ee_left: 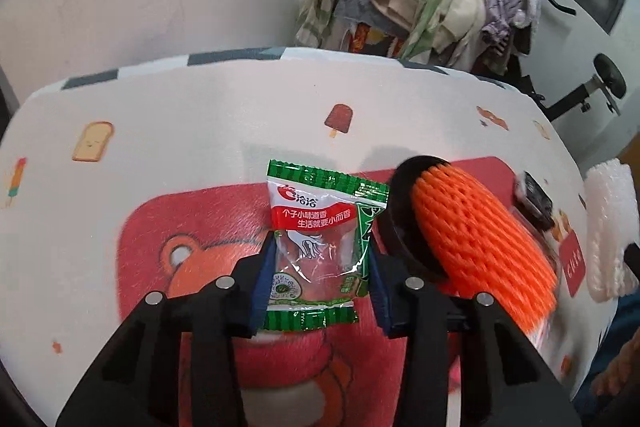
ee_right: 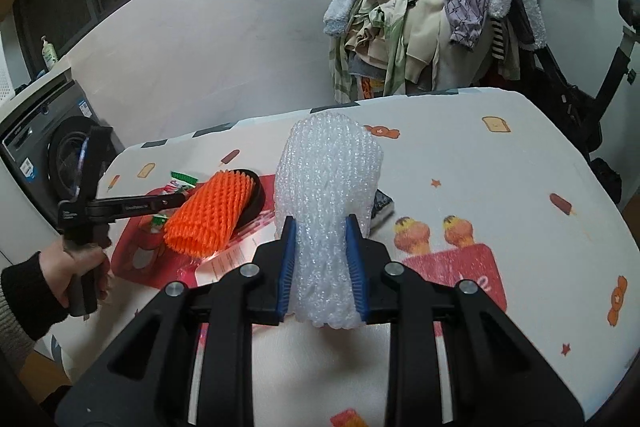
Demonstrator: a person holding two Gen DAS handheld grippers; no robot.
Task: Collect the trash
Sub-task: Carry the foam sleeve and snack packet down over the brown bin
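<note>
- On the left, our left gripper [ee_left: 320,267] is clamped on a green-and-red clear plastic snack wrapper [ee_left: 318,243], held above the cartoon-printed tablecloth [ee_left: 200,115].
- Just right of it, an orange foam fruit net [ee_left: 480,239] lies across a black round dish [ee_left: 400,211], ungathered.
- Further right, our right gripper [ee_right: 322,267] squeezes a white bubble-wrap bundle [ee_right: 328,195], lifted off the cloth.
- We judge both hands loaded mid-collection; next we need a bin, not in view.

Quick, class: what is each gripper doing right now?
Left gripper: closed on the snack packet.
Right gripper: closed on the bubble wrap.
</note>
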